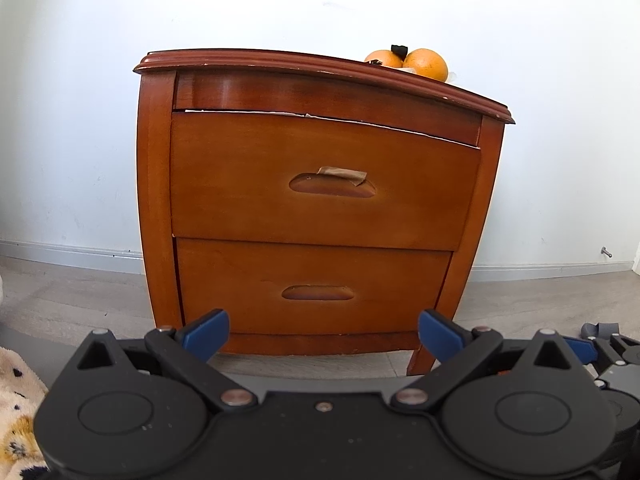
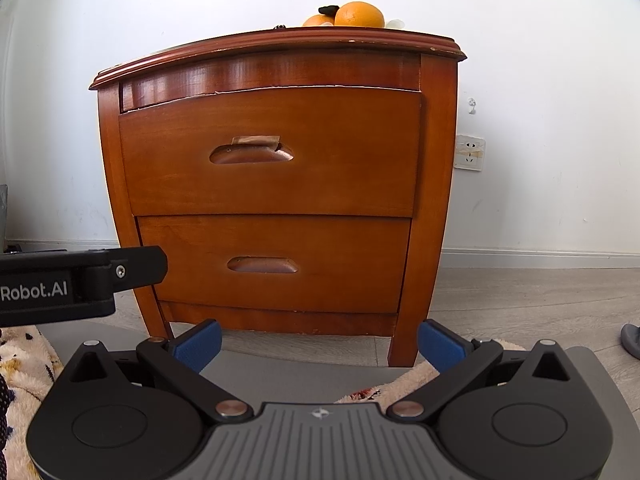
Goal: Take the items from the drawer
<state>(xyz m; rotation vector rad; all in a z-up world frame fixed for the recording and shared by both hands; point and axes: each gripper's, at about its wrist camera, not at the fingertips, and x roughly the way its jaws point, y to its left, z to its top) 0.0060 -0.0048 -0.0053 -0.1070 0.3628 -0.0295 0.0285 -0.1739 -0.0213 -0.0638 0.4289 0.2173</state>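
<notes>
A brown wooden nightstand stands against a white wall, and it also shows in the right wrist view. Its upper drawer and lower drawer are both shut. Each has a recessed oval handle; the upper handle has tape at its top edge. My left gripper is open and empty, low in front of the lower drawer. My right gripper is open and empty near the nightstand's base. The drawer contents are hidden.
Two oranges and a small black object sit on the nightstand top. The left gripper's body juts in at the right wrist view's left. A spotted fleece rug lies on the grey floor. A wall socket is at the right.
</notes>
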